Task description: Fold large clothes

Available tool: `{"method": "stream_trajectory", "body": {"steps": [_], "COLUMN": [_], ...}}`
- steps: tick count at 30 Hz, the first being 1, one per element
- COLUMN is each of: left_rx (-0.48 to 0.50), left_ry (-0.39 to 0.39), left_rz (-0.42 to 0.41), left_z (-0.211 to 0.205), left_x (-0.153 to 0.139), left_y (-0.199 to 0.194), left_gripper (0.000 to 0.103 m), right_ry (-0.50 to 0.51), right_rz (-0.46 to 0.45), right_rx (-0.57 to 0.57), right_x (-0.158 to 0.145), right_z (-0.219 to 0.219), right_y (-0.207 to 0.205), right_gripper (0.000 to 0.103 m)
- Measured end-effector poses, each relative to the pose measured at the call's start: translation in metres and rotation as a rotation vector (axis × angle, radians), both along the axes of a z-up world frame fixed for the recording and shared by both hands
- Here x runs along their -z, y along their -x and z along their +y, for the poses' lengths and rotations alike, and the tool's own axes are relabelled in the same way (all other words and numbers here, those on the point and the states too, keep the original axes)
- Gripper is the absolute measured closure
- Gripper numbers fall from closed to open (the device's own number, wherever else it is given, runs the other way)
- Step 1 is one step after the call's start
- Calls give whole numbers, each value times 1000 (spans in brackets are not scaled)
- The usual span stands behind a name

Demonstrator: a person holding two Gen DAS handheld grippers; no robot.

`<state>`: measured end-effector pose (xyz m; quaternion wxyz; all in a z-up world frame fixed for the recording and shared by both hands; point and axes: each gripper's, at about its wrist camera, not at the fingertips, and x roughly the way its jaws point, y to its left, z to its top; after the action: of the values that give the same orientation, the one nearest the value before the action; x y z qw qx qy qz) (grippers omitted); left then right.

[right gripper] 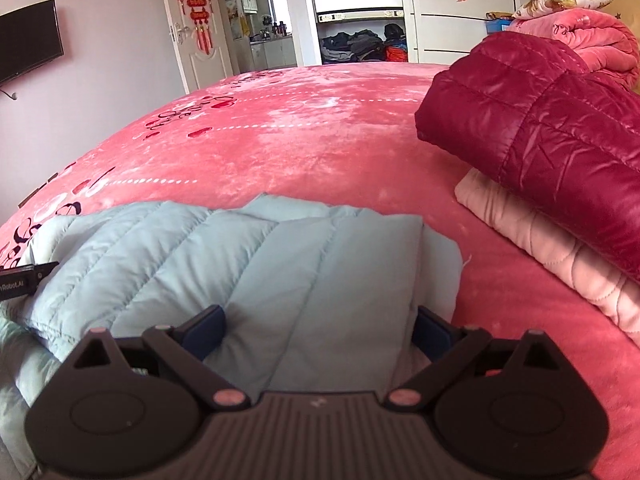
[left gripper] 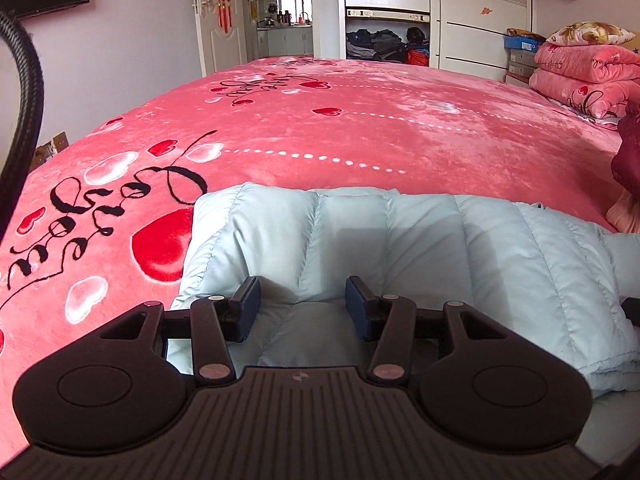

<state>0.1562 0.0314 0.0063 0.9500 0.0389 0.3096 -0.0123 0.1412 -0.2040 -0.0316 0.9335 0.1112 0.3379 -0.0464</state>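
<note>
Left wrist view, garment: I see a pale blue quilted puffer jacket (left gripper: 400,264) lying on a pink plush bedspread with red hearts and black script (left gripper: 320,128). It fills my lower frame from 6 to 3 o'clock, its long axis running left to right.

Left wrist view, claw: My left gripper (left gripper: 303,308) sits low over the jacket's near left part, jaws spread apart with padded fabric between them but not pinched. The jacket's left edge lies at about 10 o'clock from the claw.

Left wrist view, pose: I judge the hand held level, pointing across the bed toward the open white wardrobe (left gripper: 386,8).

Right wrist view, garment: The same jacket spreads from 9 o'clock to centre; a folded panel ends in an edge just right of centre.

Right wrist view, claw: My right gripper (right gripper: 320,330) is wide open, straddling that folded panel, holding nothing.

Right wrist view, neighbours: A folded dark red shiny puffer jacket (right gripper: 540,128) rests on a folded pale pink quilted garment (right gripper: 560,252) at 2 o'clock, apart from the blue jacket.

Coming move, my judgement: Both claws stand at the near edge, one toward each end, so the fold likely goes away from me, across the long axis.
</note>
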Motion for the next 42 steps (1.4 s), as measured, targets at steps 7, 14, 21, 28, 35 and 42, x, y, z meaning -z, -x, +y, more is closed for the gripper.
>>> {"method": "stream_trajectory", "body": {"steps": [7, 14, 21, 28, 35, 42], "left_rx": [4, 11, 16, 20, 19, 51], "left_ry": [-10, -29, -45, -42, -22, -5], "left_rz": [-2, -15, -30, -32, -30, -41], "left_z": [-3, -5, -8, -5, -6, -7], "left_x": [7, 12, 15, 14, 10, -6], "left_y": [1, 1, 1, -1, 3, 17], "left_gripper": [43, 43, 43, 42, 37, 27], "right_ry": [16, 28, 43, 56, 64, 67], "right_rz": [49, 73, 86, 93, 93, 87], "right_rx": [-8, -13, -16, -18, -18, -24], "right_x": [7, 12, 15, 18, 16, 8], "right_z": [3, 6, 7, 9, 10, 9], "right_y": [-4, -6, -10, -11, -10, -2], "right_gripper": [1, 1, 1, 1, 1, 1]}}
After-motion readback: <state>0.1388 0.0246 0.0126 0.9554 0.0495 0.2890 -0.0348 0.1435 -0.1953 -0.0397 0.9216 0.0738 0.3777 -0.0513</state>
